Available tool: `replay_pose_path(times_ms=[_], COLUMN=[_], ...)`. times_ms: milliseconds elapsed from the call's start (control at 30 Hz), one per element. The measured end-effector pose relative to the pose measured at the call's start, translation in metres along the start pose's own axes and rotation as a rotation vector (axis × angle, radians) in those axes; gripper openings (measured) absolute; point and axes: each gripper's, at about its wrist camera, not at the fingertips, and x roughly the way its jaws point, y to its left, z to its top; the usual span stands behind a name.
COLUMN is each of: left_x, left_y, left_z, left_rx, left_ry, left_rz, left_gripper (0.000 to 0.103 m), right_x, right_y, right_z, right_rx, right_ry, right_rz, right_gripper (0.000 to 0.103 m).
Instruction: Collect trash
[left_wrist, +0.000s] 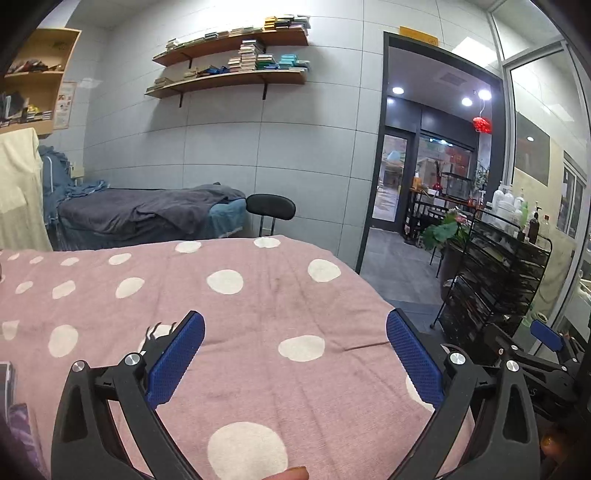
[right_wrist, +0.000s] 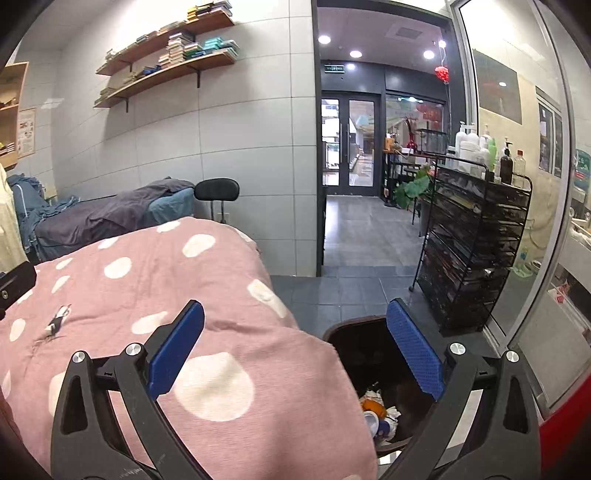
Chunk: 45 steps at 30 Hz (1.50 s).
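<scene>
I have both tongs spread wide with nothing between the blue pads: the left tongs (left_wrist: 295, 354) hang over the pink bed cover (left_wrist: 258, 295), and the right tongs (right_wrist: 295, 350) straddle the bed's edge, one pad over the cover and the other over the trash bin (right_wrist: 354, 354). The trash (right_wrist: 376, 410) lies in the bottom of that dark bin on the floor just beside the bed: a small heap of crumpled white scraps, something orange and a bluish-white piece. It is a jumble, so I cannot give it a long axis or say which way it points; the bin itself stands upright with its mouth facing up. The pink cover with white dots is wrinkled, and a small dark mark (right_wrist: 55, 323) shows on it. From the left wrist I also see the right tool at the frame's right edge. Beyond the bed stands a second bed (left_wrist: 147, 214) under grey and blue sheets against the tiled wall, with a black padded chair back (left_wrist: 270, 206) at its end. Two wooden wall shelves (left_wrist: 229, 77) carry stacked boxes. To the right a dark-framed doorway (right_wrist: 351, 147) opens on a tiled hall with glass doors, and a black wire rack (right_wrist: 476, 251) topped with bottles stands by a glass partition.
</scene>
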Motion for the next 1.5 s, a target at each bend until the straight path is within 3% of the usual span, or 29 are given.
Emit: replay_pose_path(times_ms=[133, 467, 1500], left_x=[-0.011, -0.020, -0.019], left_y=[0.015, 0.023, 0.024], left_z=[-0.007, -0.012, -0.015], left_rx=[-0.021, -0.025, -0.021], left_ry=[-0.007, -0.025, -0.015], left_rz=[0.031, 0.022, 0.012], left_gripper=[0.097, 0.097, 0.097], right_x=[-0.016, -0.036, -0.036], right_y=[0.017, 0.035, 0.033], right_z=[-0.004, -0.010, -0.009], right_rx=[-0.025, -0.041, -0.024], right_ry=[-0.021, -0.045, -0.039], right_rz=[0.017, 0.036, 0.024], right_gripper=[0.097, 0.097, 0.097])
